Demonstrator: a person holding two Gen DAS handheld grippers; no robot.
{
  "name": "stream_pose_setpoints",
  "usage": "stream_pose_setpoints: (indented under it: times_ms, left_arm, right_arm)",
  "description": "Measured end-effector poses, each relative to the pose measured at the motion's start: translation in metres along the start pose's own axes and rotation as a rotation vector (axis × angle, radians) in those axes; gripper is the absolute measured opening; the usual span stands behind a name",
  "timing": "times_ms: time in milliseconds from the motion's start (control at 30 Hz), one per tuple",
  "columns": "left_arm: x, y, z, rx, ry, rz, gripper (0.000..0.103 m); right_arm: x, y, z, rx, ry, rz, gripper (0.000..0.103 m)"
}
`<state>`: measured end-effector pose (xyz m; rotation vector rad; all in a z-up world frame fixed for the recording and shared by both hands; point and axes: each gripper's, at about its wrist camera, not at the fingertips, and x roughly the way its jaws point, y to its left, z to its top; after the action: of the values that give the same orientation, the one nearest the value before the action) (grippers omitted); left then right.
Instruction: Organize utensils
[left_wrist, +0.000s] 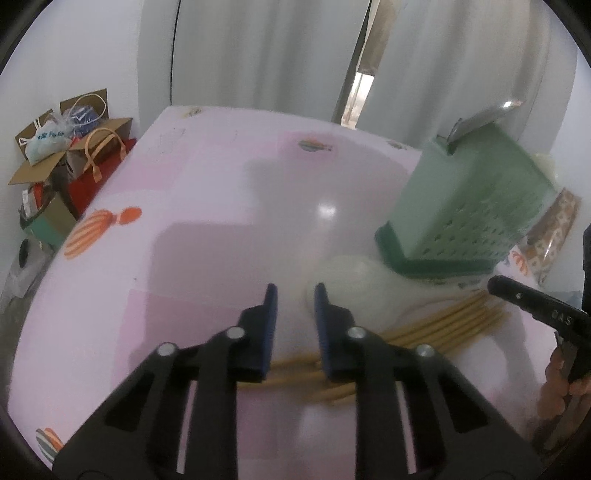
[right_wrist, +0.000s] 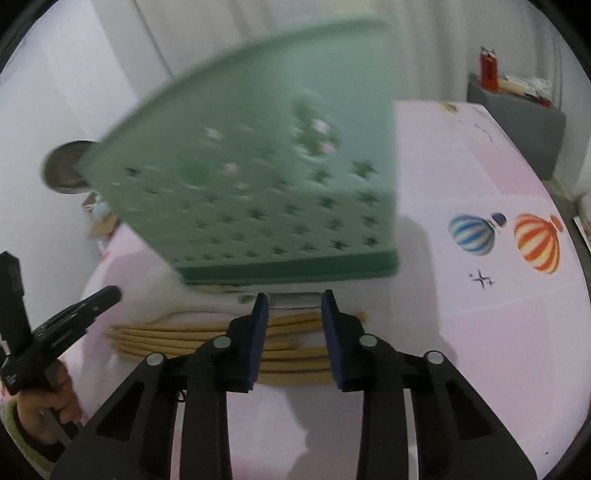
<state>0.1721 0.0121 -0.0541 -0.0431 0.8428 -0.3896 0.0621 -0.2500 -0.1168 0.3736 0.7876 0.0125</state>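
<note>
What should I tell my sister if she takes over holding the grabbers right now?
Left gripper: open, holding nothing, above the chopsticks.
Right gripper: open, holding nothing, also over them.
The wooden chopsticks lie in a bundle on the pink table, next to white spoons.
The green holder sits tilted behind them; a metal utensil pokes out of it.
Done: seemingly just that one piece.
Left: put the chopsticks and spoons into the holder.
</note>
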Motion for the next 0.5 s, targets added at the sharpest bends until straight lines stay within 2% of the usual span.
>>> stream_pose_setpoints:
  times_ms: [300,500]
  left_arm:
    - [0.001,-0.002,-0.009,0.048,0.028,-0.022,0.008]
    - [-0.008,-0.012,-0.023,0.079,0.059,-0.062,0.007]
  right_arm:
    - [-0.001,-0.002,-0.010,-0.034,0.041,-0.019,0.020]
    - [-0.014,0.005,-0.025,-0.068,0.057,-0.029,0.020]
